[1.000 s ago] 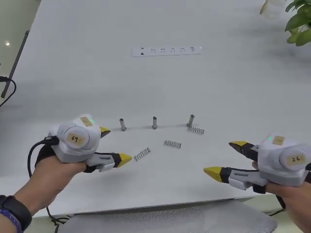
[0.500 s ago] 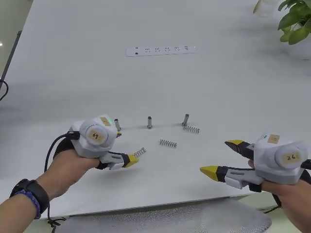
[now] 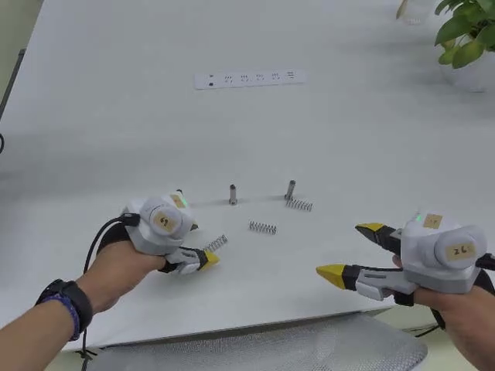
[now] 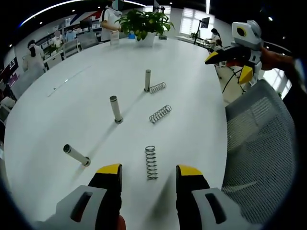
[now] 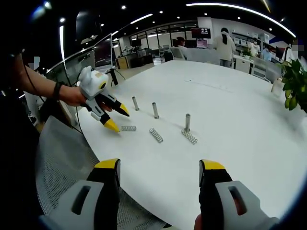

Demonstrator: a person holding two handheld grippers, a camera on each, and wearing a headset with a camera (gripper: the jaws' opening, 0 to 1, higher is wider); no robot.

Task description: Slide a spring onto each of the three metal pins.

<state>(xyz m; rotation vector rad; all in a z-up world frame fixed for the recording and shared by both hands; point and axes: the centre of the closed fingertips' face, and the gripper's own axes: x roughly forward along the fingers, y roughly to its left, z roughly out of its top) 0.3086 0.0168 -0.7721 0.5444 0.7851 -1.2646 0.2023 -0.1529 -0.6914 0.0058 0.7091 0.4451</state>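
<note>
Metal pins, loose coil springs, white table.
Saw leftmost pin half-hidden behind left gripper; jaws apart, empty, right gripper too.

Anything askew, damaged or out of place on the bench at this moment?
Nothing stands out. The three pins stand upright, the three springs lie loose on the table near them, and the left gripper and right gripper are open, holding nothing.

Leftmost pin mostly hidden behind left gripper; plant cut by edge.
</note>
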